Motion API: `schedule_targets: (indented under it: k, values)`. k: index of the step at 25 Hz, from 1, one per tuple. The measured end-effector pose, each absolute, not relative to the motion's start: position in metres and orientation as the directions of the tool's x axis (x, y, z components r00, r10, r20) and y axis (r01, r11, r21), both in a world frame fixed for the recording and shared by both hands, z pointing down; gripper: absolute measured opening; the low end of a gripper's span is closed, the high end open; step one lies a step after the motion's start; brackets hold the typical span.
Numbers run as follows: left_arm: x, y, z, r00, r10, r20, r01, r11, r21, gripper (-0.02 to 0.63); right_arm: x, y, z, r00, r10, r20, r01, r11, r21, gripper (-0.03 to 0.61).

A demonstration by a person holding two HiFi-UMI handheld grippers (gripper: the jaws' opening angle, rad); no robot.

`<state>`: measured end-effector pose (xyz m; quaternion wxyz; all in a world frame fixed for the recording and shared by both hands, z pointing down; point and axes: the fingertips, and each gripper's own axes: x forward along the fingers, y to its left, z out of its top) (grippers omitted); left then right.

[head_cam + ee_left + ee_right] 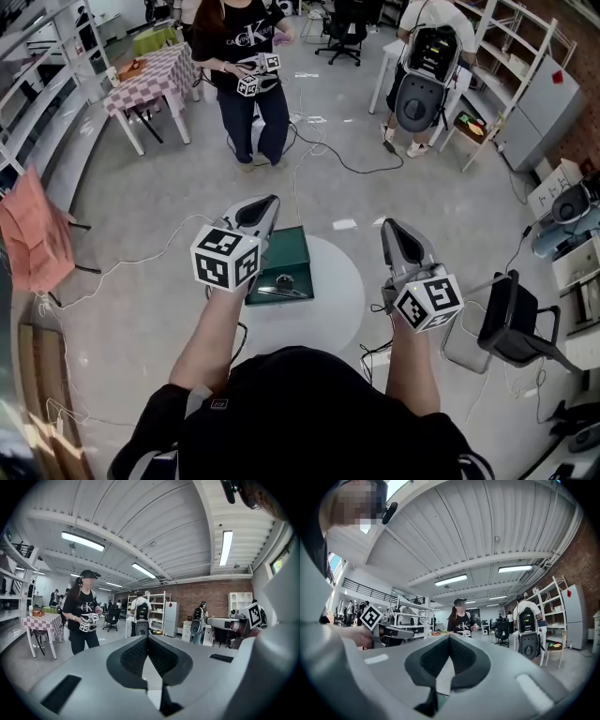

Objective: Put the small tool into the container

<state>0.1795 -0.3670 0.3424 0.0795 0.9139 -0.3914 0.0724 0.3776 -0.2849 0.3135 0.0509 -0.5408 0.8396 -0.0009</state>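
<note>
So, we hold both grippers up at chest height, well above the work surface. The left gripper [270,201] has its jaws pressed together with nothing between them, and its own view looks out across the room. The right gripper [387,225] is the same, with its jaws meeting at the tips and empty. The two are well apart, one to each side of the green container [298,246].

That container sits open on a round white table [339,281], toward the table's left side and partly hidden under our left gripper. What we take for the small tool [280,292] is a slim pale sliver lying inside the container along its near wall. Its long axis runs left to right across our view, and it is too small for us to tell which end is which. A small dark knob [284,279] sits just behind it.

Around the table the floor [141,281] is smooth grey, with cables [319,155] trailing over it. A person in a black shirt [246,56] stands beyond, holding a similar pair of grippers, near a chequered table [150,70]. A black chair [514,314] stands to our right and a pink cloth [33,234] hangs at the left. White shelves [511,75] line the far right, and the left gripper view shows a brick wall [206,595].
</note>
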Motion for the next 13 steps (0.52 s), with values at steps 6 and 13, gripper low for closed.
schedule_targets:
  k: [6, 13]
  values:
    - [0.177, -0.365, 0.350, 0.678, -0.706, 0.205, -0.732, -0.675, 0.092, 0.006, 0.370, -0.282, 0.324, -0.421, -0.905, -0.065, -0.902, 0.425, -0.074, 0.008]
    - [0.173, -0.363, 0.358, 0.673, -0.709, 0.211, -0.737, -0.667, 0.109, 0.006, 0.365, -0.277, 0.325, -0.431, -0.900, -0.062, -0.898, 0.435, -0.070, 0.008]
